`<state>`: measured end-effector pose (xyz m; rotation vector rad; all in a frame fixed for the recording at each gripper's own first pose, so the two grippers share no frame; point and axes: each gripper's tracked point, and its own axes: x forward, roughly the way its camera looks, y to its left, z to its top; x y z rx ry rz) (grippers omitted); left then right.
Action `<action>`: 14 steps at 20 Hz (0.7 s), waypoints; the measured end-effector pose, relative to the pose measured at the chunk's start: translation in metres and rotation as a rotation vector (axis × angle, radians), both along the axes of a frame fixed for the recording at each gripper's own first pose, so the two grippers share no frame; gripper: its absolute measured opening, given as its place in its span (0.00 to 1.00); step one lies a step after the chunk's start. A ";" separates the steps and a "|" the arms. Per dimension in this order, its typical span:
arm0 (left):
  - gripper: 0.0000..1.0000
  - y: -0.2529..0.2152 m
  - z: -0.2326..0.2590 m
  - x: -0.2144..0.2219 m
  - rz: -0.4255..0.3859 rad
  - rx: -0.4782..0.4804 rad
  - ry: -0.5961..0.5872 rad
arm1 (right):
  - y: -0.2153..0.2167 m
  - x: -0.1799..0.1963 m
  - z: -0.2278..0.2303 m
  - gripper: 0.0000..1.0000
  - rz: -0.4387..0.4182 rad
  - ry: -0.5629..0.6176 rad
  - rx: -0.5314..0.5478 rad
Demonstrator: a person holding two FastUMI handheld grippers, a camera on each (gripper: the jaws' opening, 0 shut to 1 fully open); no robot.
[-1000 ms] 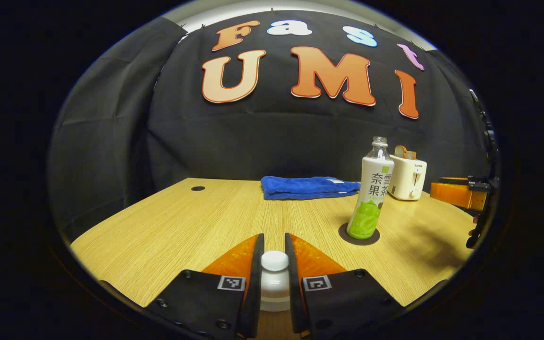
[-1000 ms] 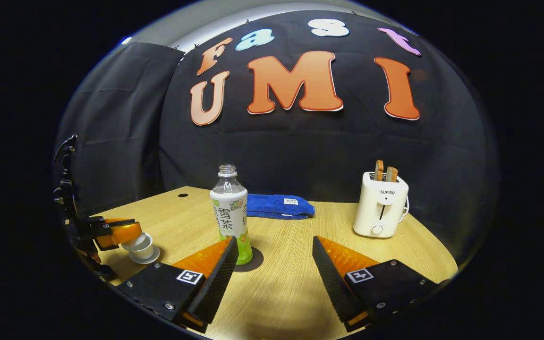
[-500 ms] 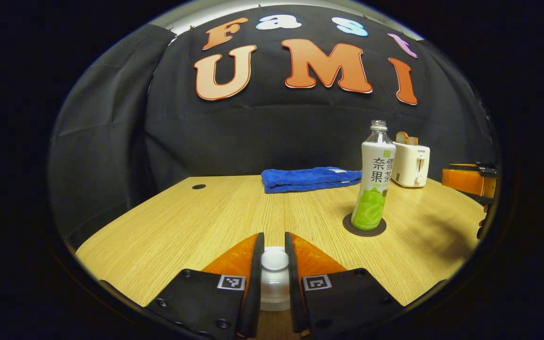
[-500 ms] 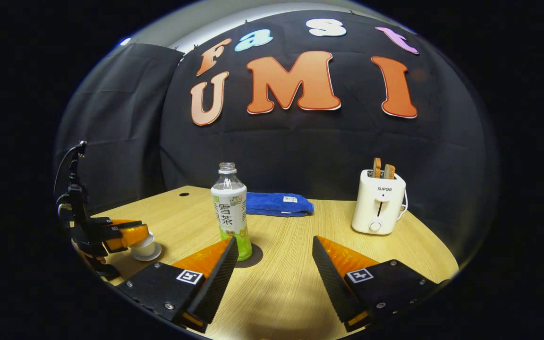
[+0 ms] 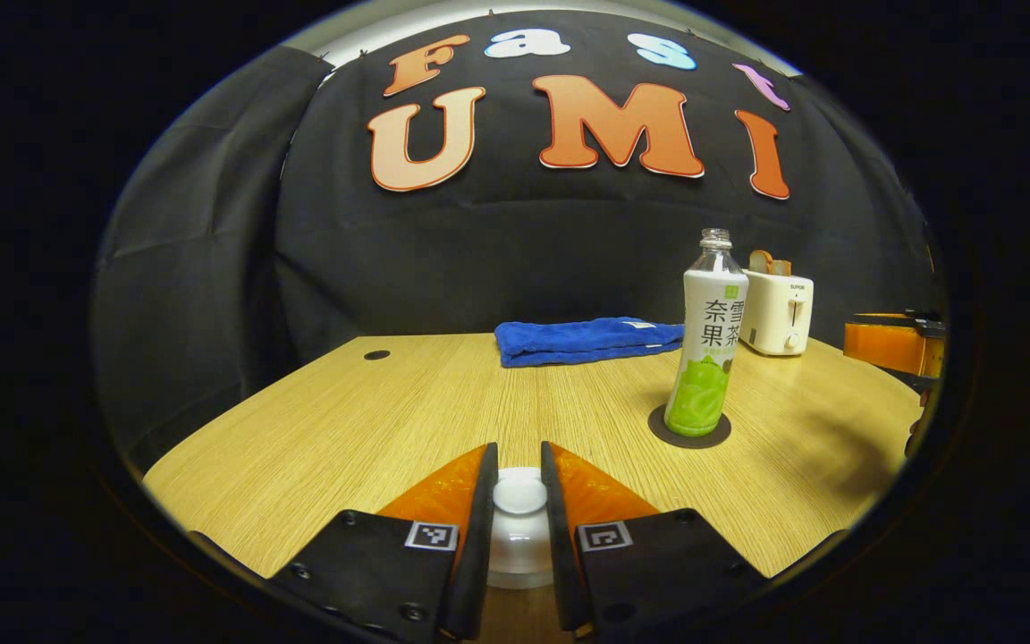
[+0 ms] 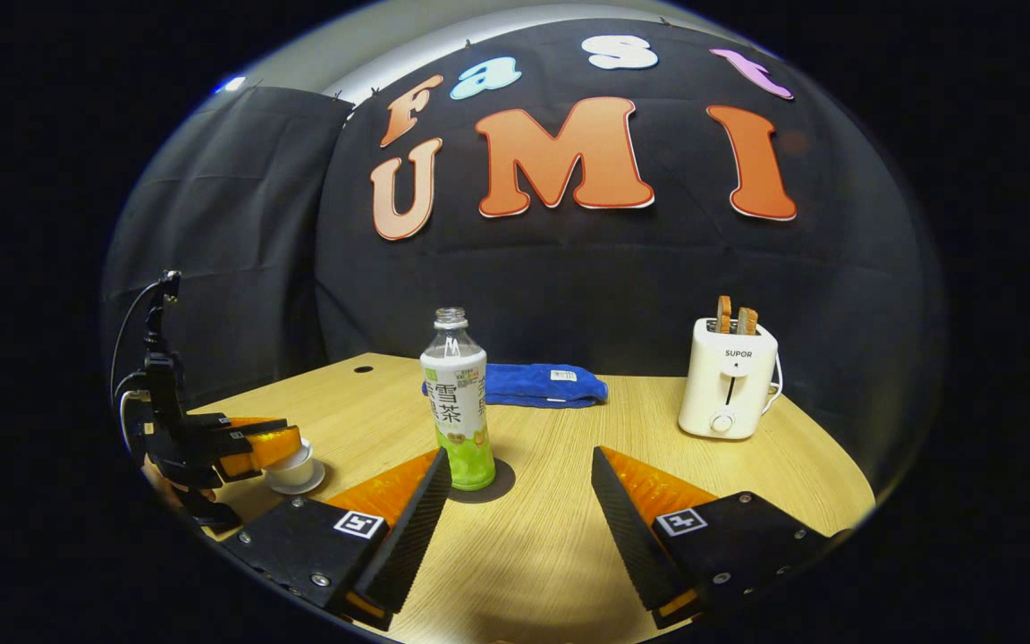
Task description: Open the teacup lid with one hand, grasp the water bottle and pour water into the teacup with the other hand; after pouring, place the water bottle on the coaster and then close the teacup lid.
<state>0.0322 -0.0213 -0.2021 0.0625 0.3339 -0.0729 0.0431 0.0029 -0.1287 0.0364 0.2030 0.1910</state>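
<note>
My left gripper is shut on the round white knob of the teacup lid, which sits low over the white teacup between the fingers. In the right gripper view the left gripper hovers at the teacup on its saucer. The water bottle, uncapped with a white and green label, stands upright on the dark round coaster. My right gripper is open, with nothing held. The bottle and coaster lie just beyond its left finger.
A folded blue towel lies at the back of the wooden table. A white toaster with two slices in it stands at the back right. The right gripper's orange finger shows at the far right of the left gripper view.
My left gripper has sunk a little, bringing the lid down onto the teacup. The right gripper, open throughout, has drifted slightly, so the bottle sits further right in its view.
</note>
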 end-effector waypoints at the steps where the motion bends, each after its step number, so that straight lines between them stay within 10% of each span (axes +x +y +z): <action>1: 0.41 -0.001 0.004 -0.002 -0.001 -0.001 -0.014 | 0.000 -0.002 0.002 0.95 0.002 -0.006 -0.001; 14: 0.89 -0.020 0.097 -0.026 -0.004 -0.015 -0.197 | 0.007 -0.030 0.038 0.95 -0.029 -0.121 -0.019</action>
